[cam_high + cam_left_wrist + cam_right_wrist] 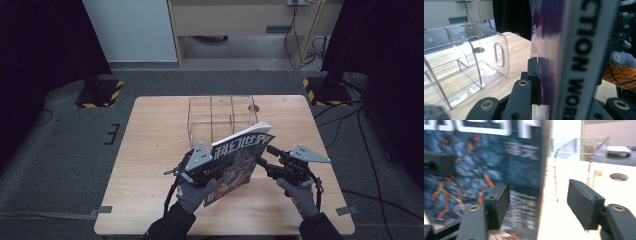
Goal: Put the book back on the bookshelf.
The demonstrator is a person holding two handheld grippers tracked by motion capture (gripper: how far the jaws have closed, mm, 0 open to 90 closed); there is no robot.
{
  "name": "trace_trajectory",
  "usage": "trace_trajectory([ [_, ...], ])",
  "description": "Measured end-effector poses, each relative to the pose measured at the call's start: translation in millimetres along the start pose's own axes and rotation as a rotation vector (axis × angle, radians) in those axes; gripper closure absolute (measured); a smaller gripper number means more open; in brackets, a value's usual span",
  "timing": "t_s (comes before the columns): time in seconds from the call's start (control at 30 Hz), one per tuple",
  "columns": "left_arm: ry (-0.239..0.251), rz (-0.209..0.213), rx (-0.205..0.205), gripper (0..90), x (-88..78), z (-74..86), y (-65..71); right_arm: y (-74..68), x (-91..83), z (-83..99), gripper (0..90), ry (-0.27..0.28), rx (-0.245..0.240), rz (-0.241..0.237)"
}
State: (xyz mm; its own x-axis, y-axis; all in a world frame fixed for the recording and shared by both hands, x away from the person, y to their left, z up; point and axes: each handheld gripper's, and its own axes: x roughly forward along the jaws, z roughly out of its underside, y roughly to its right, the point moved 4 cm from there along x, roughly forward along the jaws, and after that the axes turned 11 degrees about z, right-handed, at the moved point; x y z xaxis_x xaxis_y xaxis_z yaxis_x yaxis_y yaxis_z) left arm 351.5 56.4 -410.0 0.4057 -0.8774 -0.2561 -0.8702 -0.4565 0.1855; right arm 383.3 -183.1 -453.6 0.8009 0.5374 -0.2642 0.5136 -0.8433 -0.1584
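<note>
Fingers [534,75] of left gripper [200,167] pinch glossy, dark-covered magazine [240,157] upright.

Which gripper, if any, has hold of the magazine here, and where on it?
The left gripper is shut on the magazine near its spine, holding it upright. The right gripper stands open beside its edge, gripping nothing.
</note>
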Motion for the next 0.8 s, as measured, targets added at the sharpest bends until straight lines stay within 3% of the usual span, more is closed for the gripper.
trace_trajectory([
  [0.2, 0.02, -0.015, -0.004, 82.0, -10.3, -7.0, -2.9, 12.9, 4.3, 8.0, 25.7, -0.036, -0.036, 0.117],
  [0.37, 0.044, -0.033, -0.013, 82.0, -21.0, -14.6, -5.1, 22.0, 8.0, 15.7, 21.6, -0.09, -0.021, 0.189],
  [0.8, 0.083, -0.109, -0.031, 82.0, -54.8, -30.5, -20.1, 37.5, 13.1, 38.7, 16.8, -0.209, -0.056, 0.277],
])
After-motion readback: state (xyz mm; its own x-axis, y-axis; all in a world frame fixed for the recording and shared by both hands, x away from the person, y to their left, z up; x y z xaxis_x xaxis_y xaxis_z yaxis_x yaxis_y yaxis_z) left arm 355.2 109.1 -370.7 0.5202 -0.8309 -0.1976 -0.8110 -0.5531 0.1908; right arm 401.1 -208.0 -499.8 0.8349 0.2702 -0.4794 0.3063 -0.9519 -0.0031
